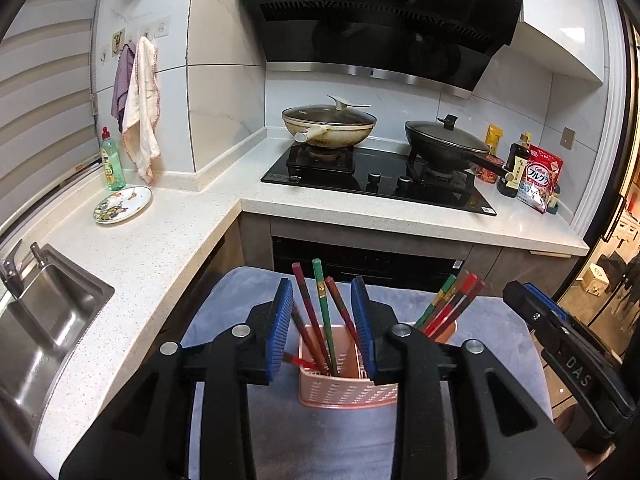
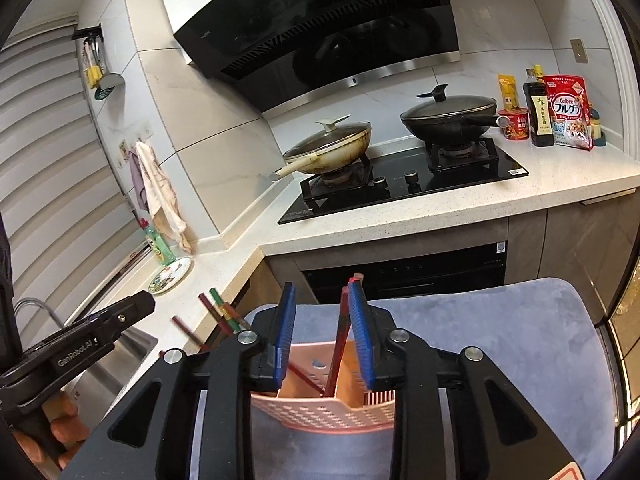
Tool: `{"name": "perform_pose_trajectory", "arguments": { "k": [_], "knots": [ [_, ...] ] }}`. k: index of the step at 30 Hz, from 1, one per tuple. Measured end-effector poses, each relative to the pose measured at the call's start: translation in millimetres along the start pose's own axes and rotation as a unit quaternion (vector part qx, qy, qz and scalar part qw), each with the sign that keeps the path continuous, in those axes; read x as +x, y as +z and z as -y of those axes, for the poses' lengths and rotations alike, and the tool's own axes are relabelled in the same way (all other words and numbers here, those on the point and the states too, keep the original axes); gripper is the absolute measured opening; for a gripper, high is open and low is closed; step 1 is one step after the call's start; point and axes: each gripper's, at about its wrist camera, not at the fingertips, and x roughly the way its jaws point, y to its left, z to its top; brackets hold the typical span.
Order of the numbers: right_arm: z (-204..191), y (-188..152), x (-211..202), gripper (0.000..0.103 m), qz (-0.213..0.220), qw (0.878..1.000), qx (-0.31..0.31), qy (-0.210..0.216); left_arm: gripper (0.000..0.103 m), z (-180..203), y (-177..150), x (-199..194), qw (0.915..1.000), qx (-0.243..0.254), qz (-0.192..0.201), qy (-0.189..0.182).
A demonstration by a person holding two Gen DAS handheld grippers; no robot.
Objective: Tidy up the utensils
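A pink perforated utensil holder (image 1: 347, 388) stands on a blue-grey cloth (image 1: 320, 432). Several red, dark and green chopsticks (image 1: 324, 316) stand in its left compartment. My left gripper (image 1: 323, 328) is open around them, its blue pads apart and touching nothing. Another bunch of chopsticks (image 1: 450, 306) leans in the right compartment. In the right wrist view the holder (image 2: 324, 408) sits just below my right gripper (image 2: 322, 332), which is open. Dark red chopsticks (image 2: 340, 336) lean beside its right pad. The left gripper's body (image 2: 80, 344) shows at the left.
A white speckled L-shaped counter (image 1: 160, 248) holds a steel sink (image 1: 44, 320), a decorated plate (image 1: 122, 204) and a green soap bottle (image 1: 112, 164). A black hob (image 1: 376, 184) carries a cream pan (image 1: 328, 122) and a black pan (image 1: 448, 144). Sauce bottle and cereal bag (image 1: 538, 182) stand right.
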Motion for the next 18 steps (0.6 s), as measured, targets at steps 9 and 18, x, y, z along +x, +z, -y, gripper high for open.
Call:
{"name": "perform_pose_trajectory", "arguments": {
  "k": [9, 18],
  "knots": [
    [-16, -25, -51, 0.047, -0.014, 1.0, -0.026, 0.006, 0.053, 7, -24, -44, 0.9993, 0.023, 0.009, 0.029],
    [-26, -65, -95, 0.052, -0.037, 0.998, -0.055, -0.018, 0.06, 17, -54, -84, 0.9973, 0.047, 0.016, 0.054]
  ]
}}
